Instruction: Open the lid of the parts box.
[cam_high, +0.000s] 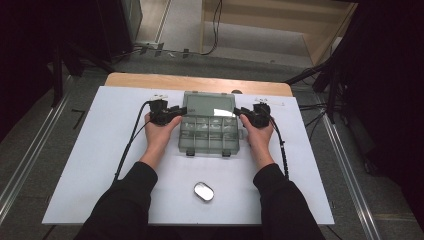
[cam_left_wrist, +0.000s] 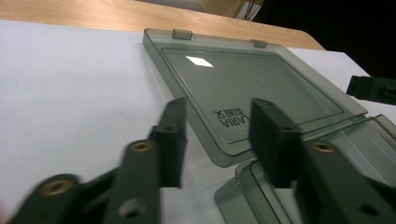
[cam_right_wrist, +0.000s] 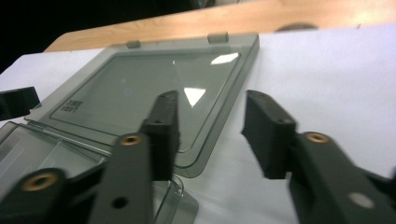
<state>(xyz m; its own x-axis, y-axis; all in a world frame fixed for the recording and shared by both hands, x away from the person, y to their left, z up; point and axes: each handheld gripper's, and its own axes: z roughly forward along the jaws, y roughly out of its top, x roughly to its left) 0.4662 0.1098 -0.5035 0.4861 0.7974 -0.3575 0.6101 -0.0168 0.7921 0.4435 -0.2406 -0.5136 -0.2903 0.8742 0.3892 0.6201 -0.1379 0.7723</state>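
A smoky clear plastic compartment box (cam_high: 208, 135) lies open on the white mat, its lid (cam_high: 209, 104) folded flat behind it. My left gripper (cam_high: 176, 111) is at the box's left hinge corner and my right gripper (cam_high: 241, 113) at its right one. In the left gripper view the left gripper (cam_left_wrist: 217, 112) is open over the lid (cam_left_wrist: 252, 79), whose near edge runs between the jaws. The right gripper view has the right gripper (cam_right_wrist: 210, 105) open in the same way across the lid's (cam_right_wrist: 140, 88) other side edge. Neither holds anything.
A small oval metal tin (cam_high: 203, 191) lies on the white mat (cam_high: 100, 150) near the front edge, between the person's forearms. The wooden table edge (cam_high: 150, 80) runs behind the lid. Cables trail back from both grippers along the forearms.
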